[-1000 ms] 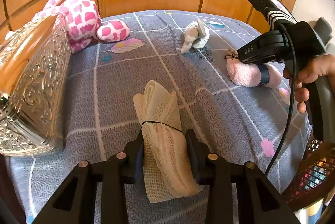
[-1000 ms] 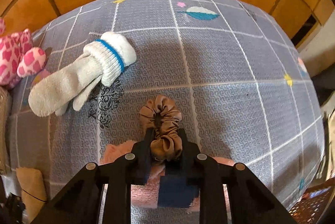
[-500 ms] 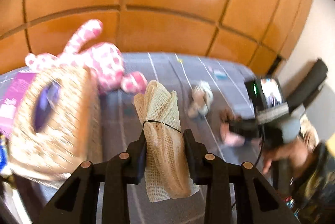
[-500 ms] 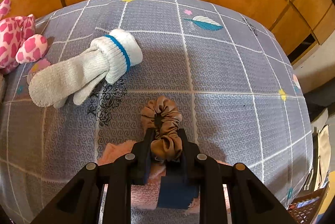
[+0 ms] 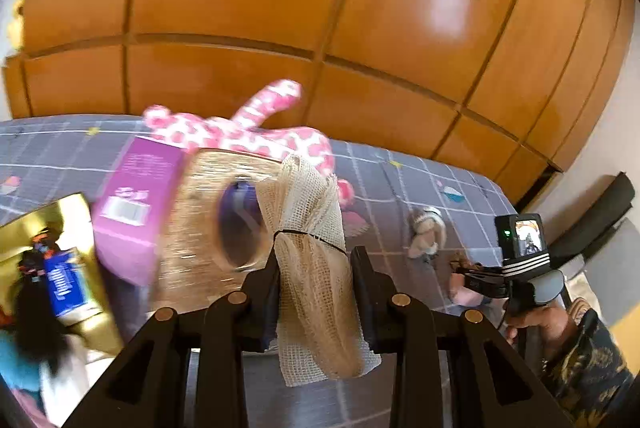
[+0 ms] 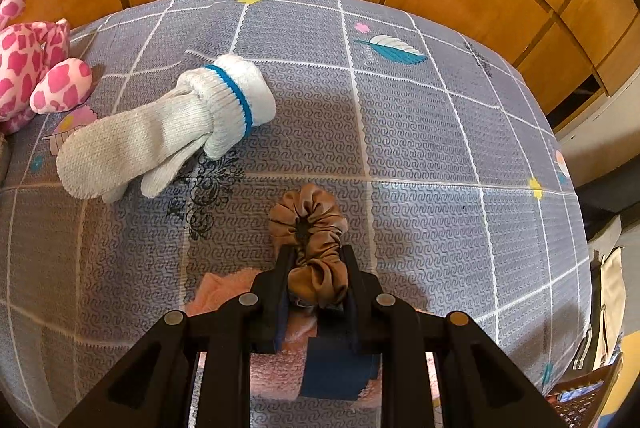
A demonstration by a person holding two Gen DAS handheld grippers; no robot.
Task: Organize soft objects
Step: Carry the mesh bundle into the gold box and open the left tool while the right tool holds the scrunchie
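Note:
My left gripper (image 5: 316,264) is shut on a beige mesh cloth roll (image 5: 316,268) tied with a black band and holds it in the air in front of a silver embossed basket (image 5: 200,224). My right gripper (image 6: 316,268) is shut on a brown satin scrunchie (image 6: 310,228), low over the bed, above a pink towel with a blue band (image 6: 276,360). A rolled pair of white gloves with a blue stripe (image 6: 168,127) lies to the left. A pink spotted plush toy (image 6: 32,67) lies at the far left, also behind the basket in the left wrist view (image 5: 248,135).
The bed has a grey patterned sheet (image 6: 420,147) against an orange wooden wardrobe (image 5: 320,7). A purple box (image 5: 136,195) and a gold box (image 5: 52,260) stand left of the basket. The other hand-held gripper (image 5: 516,272) shows at the right. A wicker basket (image 6: 580,400) sits off the bed's right corner.
My left gripper has lifted the cloth roll off the bed and swung left toward the silver basket; that view is blurred. My right gripper has stayed shut on the scrunchie, barely shifting.

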